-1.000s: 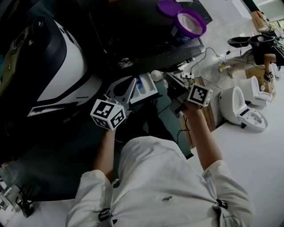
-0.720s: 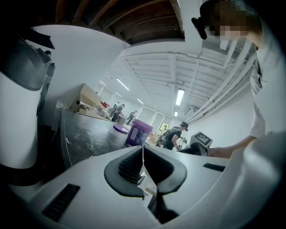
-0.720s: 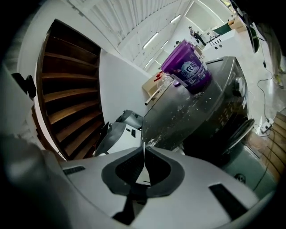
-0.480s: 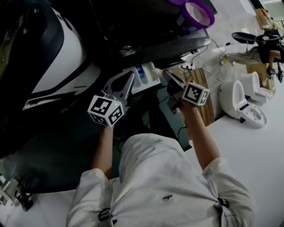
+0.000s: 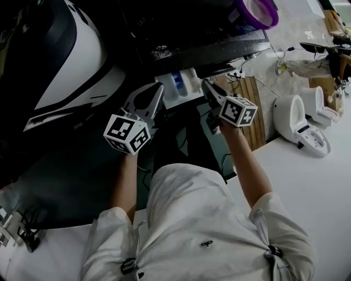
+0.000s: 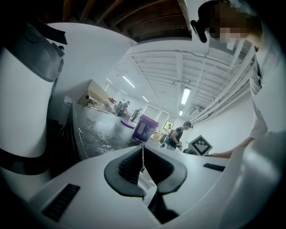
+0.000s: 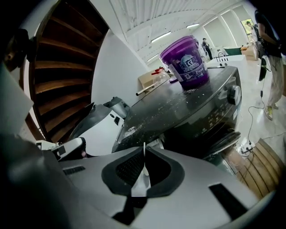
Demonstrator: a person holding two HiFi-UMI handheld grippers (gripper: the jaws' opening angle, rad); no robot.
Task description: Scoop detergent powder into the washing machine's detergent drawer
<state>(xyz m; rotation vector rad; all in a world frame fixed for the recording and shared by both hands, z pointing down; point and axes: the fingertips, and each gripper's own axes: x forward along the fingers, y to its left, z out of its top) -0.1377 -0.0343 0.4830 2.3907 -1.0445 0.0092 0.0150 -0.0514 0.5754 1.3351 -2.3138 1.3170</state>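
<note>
The dark washing machine (image 5: pixel 186 33) stands ahead with its white detergent drawer (image 5: pixel 180 85) pulled out; a blue compartment shows inside. A purple detergent bucket (image 5: pixel 258 11) sits open on the machine's top, also seen as the bucket (image 7: pixel 185 60) in the right gripper view and the bucket (image 6: pixel 145 127) in the left gripper view. My left gripper (image 5: pixel 158 88) is just left of the drawer, shut, nothing between its jaws (image 6: pixel 143 148). My right gripper (image 5: pixel 204 83) is just right of the drawer, also shut and empty (image 7: pixel 144 148). Spilled powder speckles the machine top (image 7: pixel 178 105). No scoop is visible.
A big white-and-black appliance (image 5: pixel 77 60) fills the left. Right of the machine are wooden slats (image 5: pixel 251 93), floor cables and a white toilet-shaped object (image 5: pixel 299 123). People stand in the background at the right (image 7: pixel 268 53).
The machine, drawer and bucket have slid upward in the head view. Both grippers stayed shut beside the drawer, the left one edging slightly closer to it.
</note>
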